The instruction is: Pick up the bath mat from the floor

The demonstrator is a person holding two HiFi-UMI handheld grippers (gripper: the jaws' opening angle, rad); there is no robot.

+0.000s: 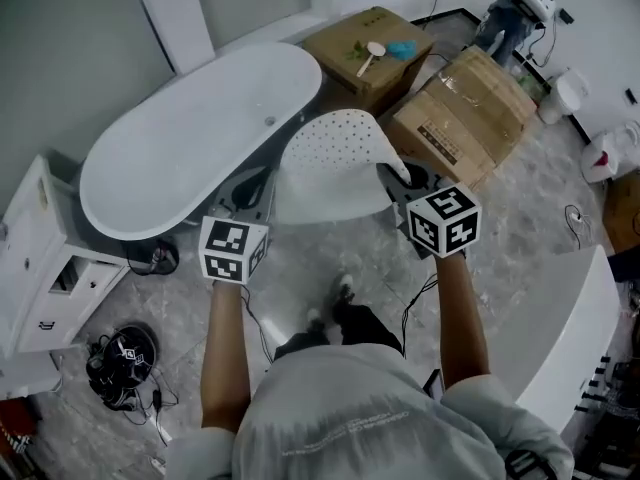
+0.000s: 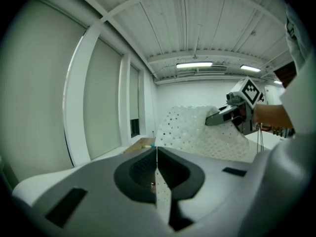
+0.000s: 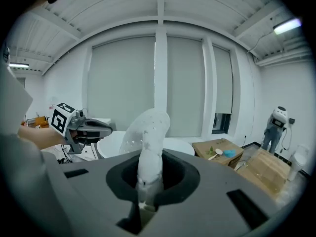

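The white bath mat (image 1: 335,158) is speckled with small dots; the cardboard box (image 1: 465,118) is brown.

The head view is taken from above and is directed steeply down at the floor (image 1: 520,238). Each gripper view is taken from close behind its own jaws and is directed nearly level, so that the right gripper (image 2: 210,120) is faced by the left gripper view and the left gripper (image 3: 107,129) by the right one. The bath mat (image 1: 335,163) is shared by all three views.

right gripper (image 3: 144,184): jaws clamped on the white perforated bath mat (image 3: 151,132), which rises ahead of them. left gripper (image 3: 109,129) to its left. bathtub (image 3: 183,146) beyond. cardboard boxes (image 3: 217,153) ahead-right.
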